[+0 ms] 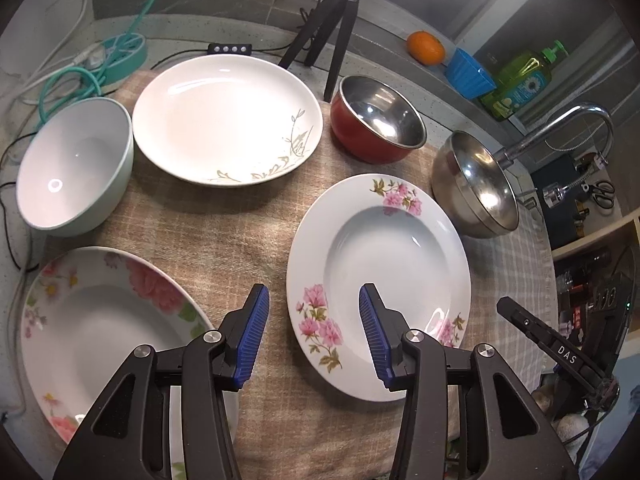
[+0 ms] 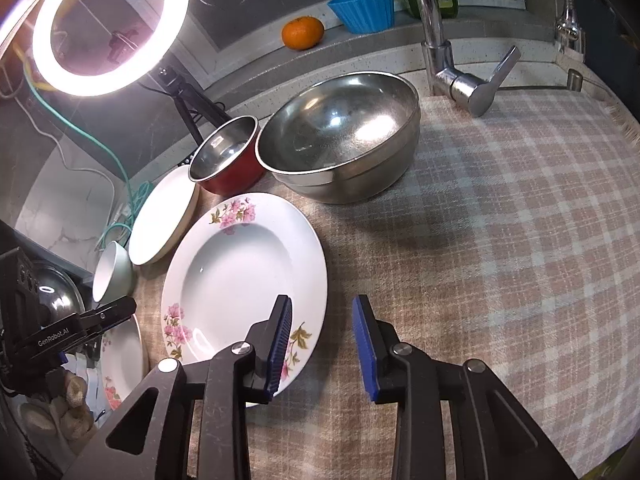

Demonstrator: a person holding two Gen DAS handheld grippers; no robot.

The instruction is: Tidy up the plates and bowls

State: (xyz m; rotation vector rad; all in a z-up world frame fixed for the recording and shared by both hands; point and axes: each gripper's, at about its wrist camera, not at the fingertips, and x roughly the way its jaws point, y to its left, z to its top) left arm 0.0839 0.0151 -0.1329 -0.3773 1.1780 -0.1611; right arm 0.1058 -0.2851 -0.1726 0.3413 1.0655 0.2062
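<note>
A white plate with pink flowers [image 1: 384, 264] [image 2: 240, 276] lies on the checked cloth. My left gripper [image 1: 313, 292] hovers open over its left rim, which runs between the blue pads without touching them. My right gripper [image 2: 322, 300] stands open over the opposite rim in the same way. Around it are a peony plate [image 1: 100, 328] [image 2: 120, 356], a plain white plate with a leaf pattern [image 1: 224, 120] [image 2: 164, 220], a white bowl [image 1: 76, 168] [image 2: 112, 276], a red bowl with a steel inside [image 1: 376, 120] [image 2: 228, 160] and a large steel bowl [image 1: 476, 188] [image 2: 340, 148].
A black tripod [image 1: 332, 32] with a ring light [image 2: 108, 24] stands behind the dishes. A faucet [image 2: 452, 68] rises at the back right. On the ledge sit an orange [image 2: 303, 32], a blue cup [image 2: 364, 10] and a soap bottle [image 1: 520, 80]. Cables [image 1: 80, 76] lie at the far left.
</note>
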